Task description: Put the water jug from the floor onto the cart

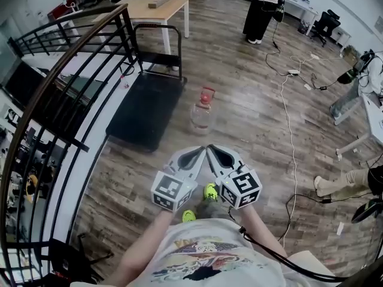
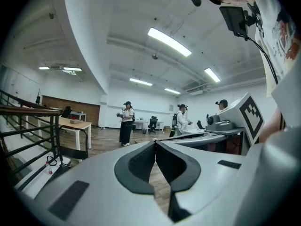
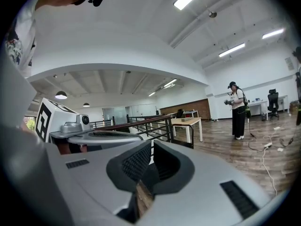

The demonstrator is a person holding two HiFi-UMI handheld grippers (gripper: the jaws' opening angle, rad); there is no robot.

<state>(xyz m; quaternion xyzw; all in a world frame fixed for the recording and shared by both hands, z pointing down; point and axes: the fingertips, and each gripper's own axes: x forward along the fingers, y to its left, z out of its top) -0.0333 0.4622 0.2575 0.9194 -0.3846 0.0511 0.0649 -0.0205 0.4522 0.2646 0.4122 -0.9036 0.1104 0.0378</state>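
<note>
Ahead: water jug (image 1: 201, 113) upright on floor, just beside cart (image 1: 146, 109) right edge. Left gripper (image 1: 200, 152), right gripper (image 1: 213, 151) side by side near jug, both pinched closed, empty. Best: spread jaws before reaching, grasp red handle (image 1: 207, 92), lift level.

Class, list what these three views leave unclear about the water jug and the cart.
- The water jug: fill level too small to judge in the head view. Neither gripper view shows it; the left gripper and right gripper fill each lower frame.
- The cart: wheels hidden under its deck, head view.
</note>
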